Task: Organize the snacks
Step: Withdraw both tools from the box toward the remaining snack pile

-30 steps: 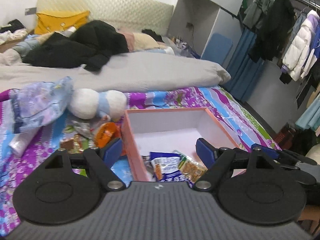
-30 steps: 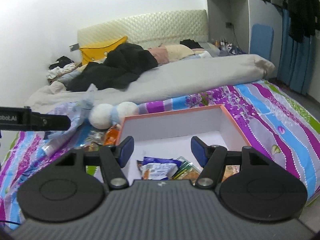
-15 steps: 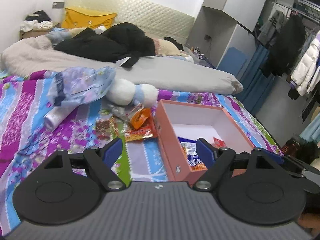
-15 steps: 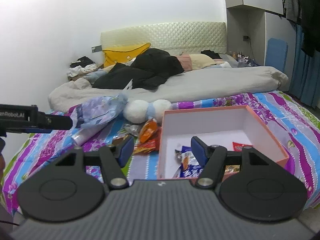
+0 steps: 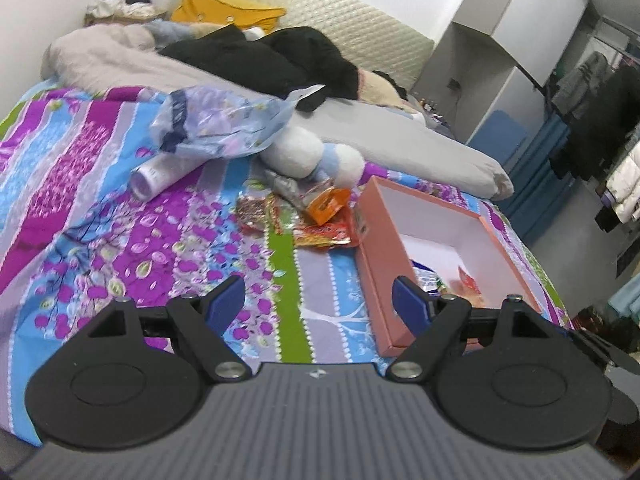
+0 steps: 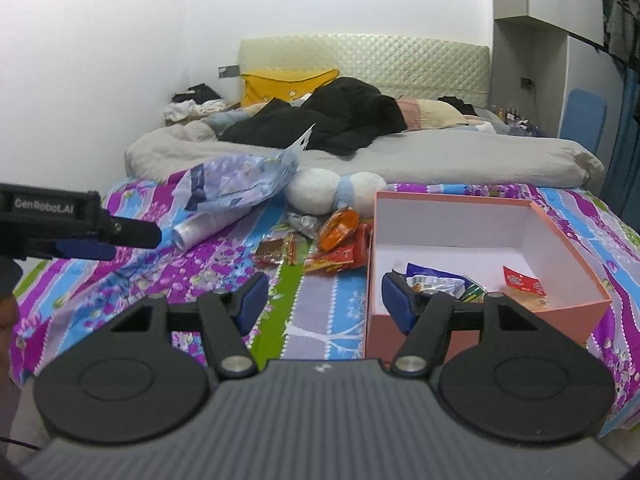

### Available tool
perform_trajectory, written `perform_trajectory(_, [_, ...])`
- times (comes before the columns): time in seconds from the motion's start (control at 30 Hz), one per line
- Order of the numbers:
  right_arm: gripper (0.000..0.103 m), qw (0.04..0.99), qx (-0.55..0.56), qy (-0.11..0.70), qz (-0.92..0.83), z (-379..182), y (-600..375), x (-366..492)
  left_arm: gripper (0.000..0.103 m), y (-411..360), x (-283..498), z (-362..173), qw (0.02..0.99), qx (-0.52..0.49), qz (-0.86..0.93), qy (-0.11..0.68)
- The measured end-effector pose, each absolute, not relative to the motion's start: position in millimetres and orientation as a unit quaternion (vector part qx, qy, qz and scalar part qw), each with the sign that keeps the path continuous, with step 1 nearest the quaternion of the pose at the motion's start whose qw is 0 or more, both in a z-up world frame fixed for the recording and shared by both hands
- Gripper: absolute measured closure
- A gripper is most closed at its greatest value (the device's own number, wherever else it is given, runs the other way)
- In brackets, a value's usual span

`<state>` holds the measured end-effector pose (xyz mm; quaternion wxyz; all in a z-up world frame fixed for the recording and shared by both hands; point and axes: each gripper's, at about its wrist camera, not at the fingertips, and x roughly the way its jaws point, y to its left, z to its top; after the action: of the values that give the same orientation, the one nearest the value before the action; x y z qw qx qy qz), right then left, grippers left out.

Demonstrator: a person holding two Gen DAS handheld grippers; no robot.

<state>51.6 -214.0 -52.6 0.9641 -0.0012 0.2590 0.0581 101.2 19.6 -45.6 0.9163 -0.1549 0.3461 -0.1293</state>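
- Snacks are seen piled left of the box now, further off than before.
- Left gripper and right gripper are kept spread apart, empty.

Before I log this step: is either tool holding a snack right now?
Left tool: open, holding nothing.
Right tool: open, holding nothing.

Both wrist cameras are looking from the bed's foot toward the headboard at 12 o'clock, sharing the pink box near 2 o'clock.
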Motion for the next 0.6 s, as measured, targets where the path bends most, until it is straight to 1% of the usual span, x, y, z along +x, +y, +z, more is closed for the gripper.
perform_trajectory(0.33, [0.038, 0.960, -0.030, 0.270, 0.067, -83.3, -197.0, 45.8, 0.019, 32.2, 106.4, -96.4, 0.906, -0.174, -0.113, 0.369])
perform_trajectory(0.5, [0.038, 0.956, -0.036, 0.282, 0.068, -93.7, -193.8, 59.8, 0.019, 38.8, 122.9, -119.1, 0.901, -0.186, -0.109, 0.377])
perform_trajectory(0.6, [0.038, 0.957, -0.059, 0.278, 0.065, -99.8, -188.5, 72.3, 0.019, 40.6, 137.3, -131.6, 0.901, -0.185, -0.104, 0.378])
